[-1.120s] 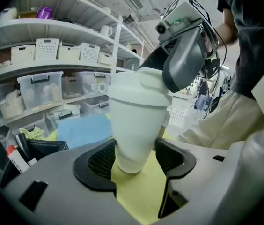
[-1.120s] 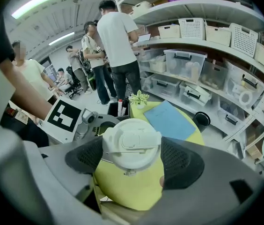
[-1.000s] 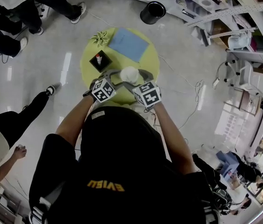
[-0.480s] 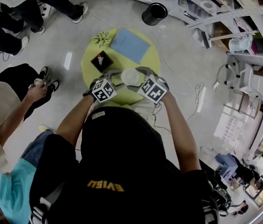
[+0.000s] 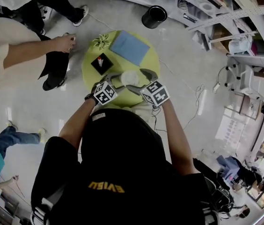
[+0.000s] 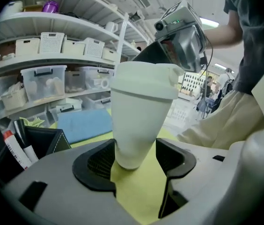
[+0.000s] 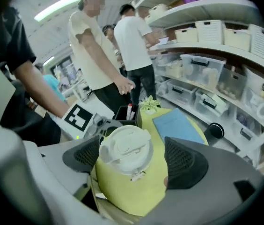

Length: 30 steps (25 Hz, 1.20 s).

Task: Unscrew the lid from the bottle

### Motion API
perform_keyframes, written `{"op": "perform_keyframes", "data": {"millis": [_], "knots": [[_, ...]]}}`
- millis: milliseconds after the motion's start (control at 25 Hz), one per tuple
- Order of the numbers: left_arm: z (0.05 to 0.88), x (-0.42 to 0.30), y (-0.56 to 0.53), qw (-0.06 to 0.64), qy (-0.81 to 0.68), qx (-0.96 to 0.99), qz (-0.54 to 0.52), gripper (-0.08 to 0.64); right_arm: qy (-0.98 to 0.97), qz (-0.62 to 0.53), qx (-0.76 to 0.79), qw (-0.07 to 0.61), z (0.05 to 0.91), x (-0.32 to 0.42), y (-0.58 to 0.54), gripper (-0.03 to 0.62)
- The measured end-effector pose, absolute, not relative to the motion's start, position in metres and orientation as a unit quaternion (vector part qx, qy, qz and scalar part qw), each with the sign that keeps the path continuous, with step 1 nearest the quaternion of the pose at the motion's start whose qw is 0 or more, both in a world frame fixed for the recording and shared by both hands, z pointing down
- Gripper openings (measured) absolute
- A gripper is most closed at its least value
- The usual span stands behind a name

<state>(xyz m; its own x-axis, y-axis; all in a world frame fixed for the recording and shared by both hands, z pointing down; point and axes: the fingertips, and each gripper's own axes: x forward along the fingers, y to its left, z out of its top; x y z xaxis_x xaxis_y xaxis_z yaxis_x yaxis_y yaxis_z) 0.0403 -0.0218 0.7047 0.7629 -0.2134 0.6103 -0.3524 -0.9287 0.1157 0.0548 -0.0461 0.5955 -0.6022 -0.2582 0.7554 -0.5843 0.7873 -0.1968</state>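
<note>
On the desk, toward its near edge, the bottle is stood upright, long axis vertical, with the lid still seated on top. The left gripper is closed on the bottle's narrow lower body. One pad is pressed to it and the other is met only at its upper edge. The right gripper is held above at the near right, sloped down at the lid, which is framed between its jaws. Those jaws have just been opening and are parted wider than the lid. A gap is seen at the right pad and nothing is gripped. A fresh closing square across the lid is judged necessary before any turn about the upright axis.
</note>
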Motion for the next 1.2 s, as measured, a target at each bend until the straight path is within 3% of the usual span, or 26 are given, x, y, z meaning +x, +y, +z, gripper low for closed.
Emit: {"op": "perform_keyframes", "data": {"millis": [200, 400, 840, 1200], "knots": [[0.699, 0.049, -0.025, 0.098, -0.165, 0.934, 0.303, 0.341, -0.843, 0.245, 0.345, 0.334, 0.587, 0.06, -0.049, 0.393], [0.698, 0.059, -0.027, 0.09, -0.161, 0.935, 0.304, 0.35, -0.805, 0.308, 0.414, 0.292, 0.594, 0.062, -0.041, 0.356], [0.699, 0.058, -0.028, 0.087, -0.156, 0.935, 0.306, 0.342, -0.81, 0.281, 0.401, 0.324, 0.598, 0.056, -0.041, 0.341], [0.7, 0.057, -0.027, 0.087, -0.142, 0.937, 0.306, 0.339, -0.849, 0.222, 0.264, 0.401, 0.601, 0.051, -0.037, 0.341]]}}
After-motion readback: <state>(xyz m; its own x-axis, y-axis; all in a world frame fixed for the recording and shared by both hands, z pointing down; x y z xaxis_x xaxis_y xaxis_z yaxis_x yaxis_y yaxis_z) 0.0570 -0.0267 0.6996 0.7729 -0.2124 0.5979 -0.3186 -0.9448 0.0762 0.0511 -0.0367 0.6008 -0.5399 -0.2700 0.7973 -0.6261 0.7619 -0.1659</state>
